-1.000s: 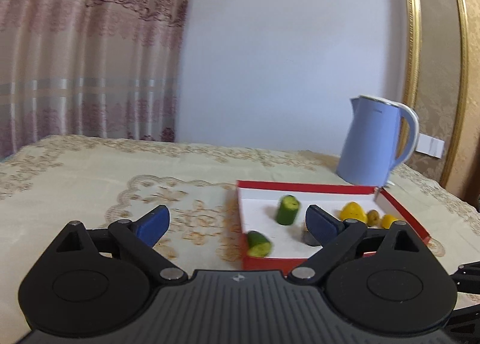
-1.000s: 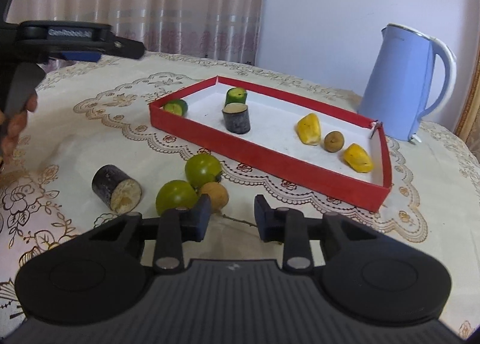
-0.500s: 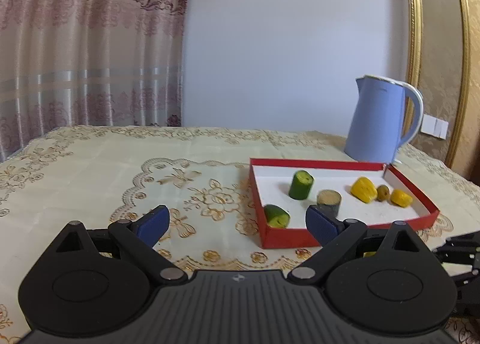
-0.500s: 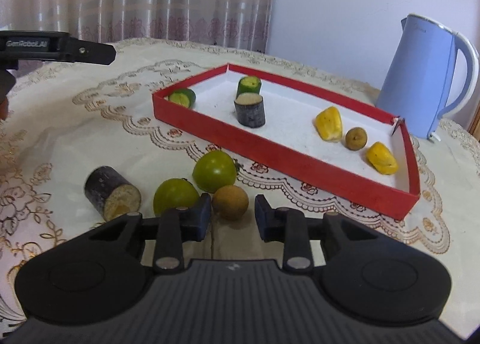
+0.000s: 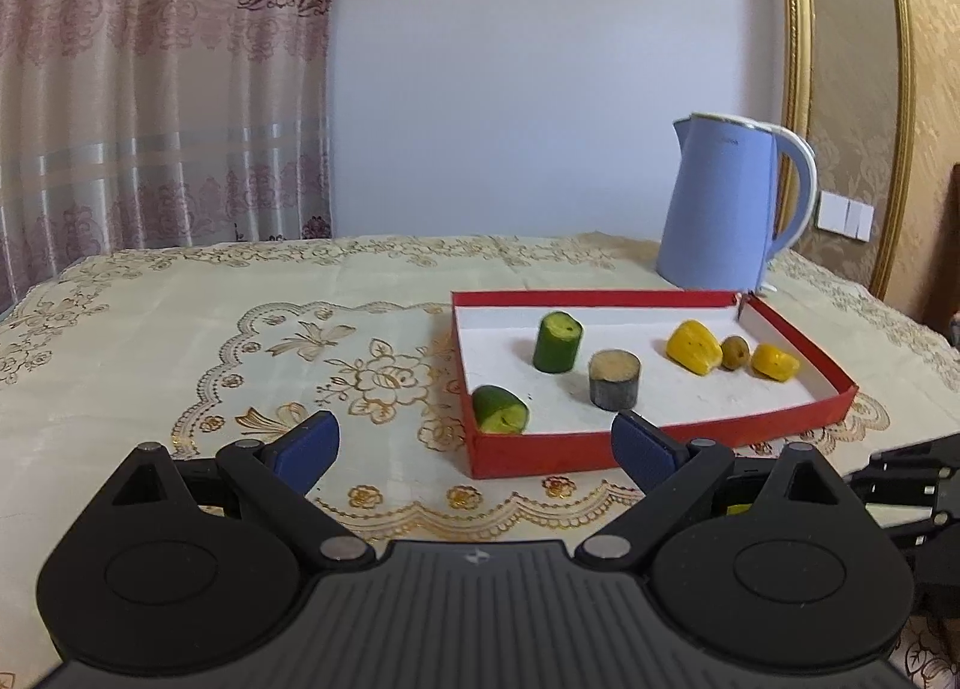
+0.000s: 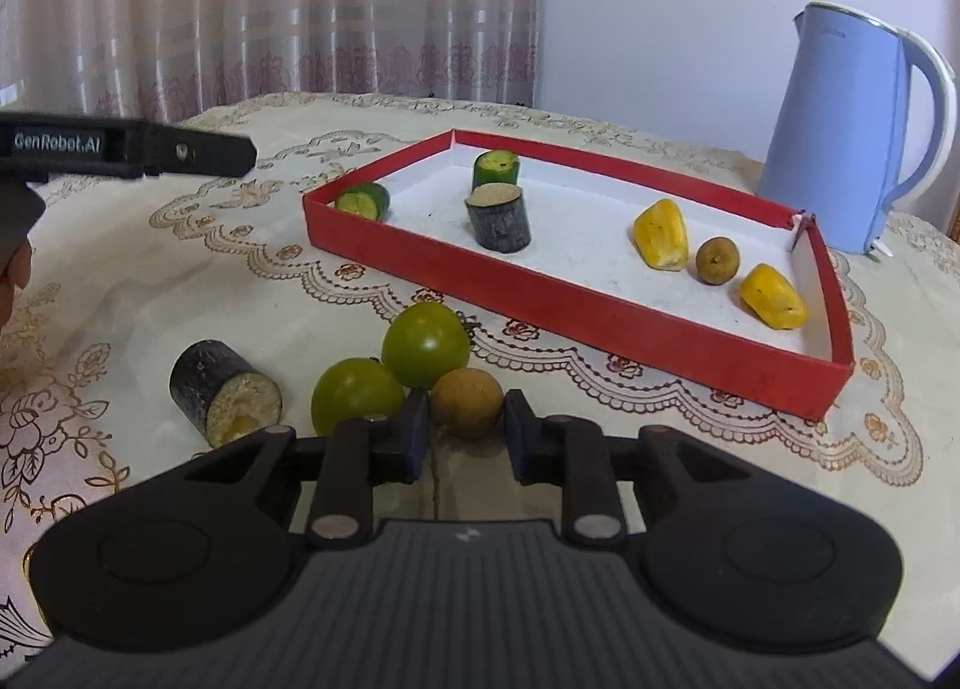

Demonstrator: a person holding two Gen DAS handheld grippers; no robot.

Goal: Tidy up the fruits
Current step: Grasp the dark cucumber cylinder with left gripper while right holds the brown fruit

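Note:
A red tray [image 6: 576, 308] [image 5: 540, 452] holds two cucumber pieces [image 6: 495, 168], a dark sugarcane stub [image 6: 499, 216], two yellow pieces [image 6: 660, 236] and a small brown fruit [image 6: 717, 260]. On the cloth in front lie two green fruits [image 6: 426, 344], a brown round fruit [image 6: 467, 402] and a second sugarcane stub [image 6: 225, 401]. My right gripper [image 6: 465, 434] is open, its fingers either side of the brown fruit, not clamped. My left gripper [image 5: 474, 446] is wide open and empty, above the cloth left of the tray.
A blue kettle [image 6: 852, 131] [image 5: 729, 209] stands behind the tray's far right corner. The left gripper's body [image 6: 126, 149] reaches in from the left in the right wrist view. Curtains and a wall are behind the table.
My right gripper has moved forward and down until the brown fruit sits between its fingers. My left gripper has pulled back and up from the tray, staying open.

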